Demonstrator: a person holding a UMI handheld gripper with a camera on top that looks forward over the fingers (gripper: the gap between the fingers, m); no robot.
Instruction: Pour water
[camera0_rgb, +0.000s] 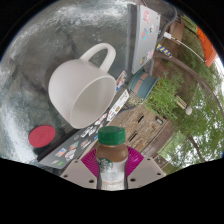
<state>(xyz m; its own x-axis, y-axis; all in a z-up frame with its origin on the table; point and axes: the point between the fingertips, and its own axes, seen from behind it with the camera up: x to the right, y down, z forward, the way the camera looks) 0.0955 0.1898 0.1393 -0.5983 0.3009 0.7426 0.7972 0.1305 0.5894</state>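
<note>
A bottle (112, 160) with a green cap, brown contents and a white label sits between my magenta pads (91, 163), and my gripper (112, 168) is shut on it. Its cap points toward a white mug (82, 90) with a handle that stands beyond the fingers on a mottled grey counter (35, 50). The view is tilted, so the mug's opening faces up and left of the bottle. The bottle's lower part is hidden below my fingers.
A small red round object (42, 134) lies on a dark base near the mug. Printed cards or leaflets (112, 108) lie along the counter edge. To the right, through a window, are trees (165, 95) and buildings.
</note>
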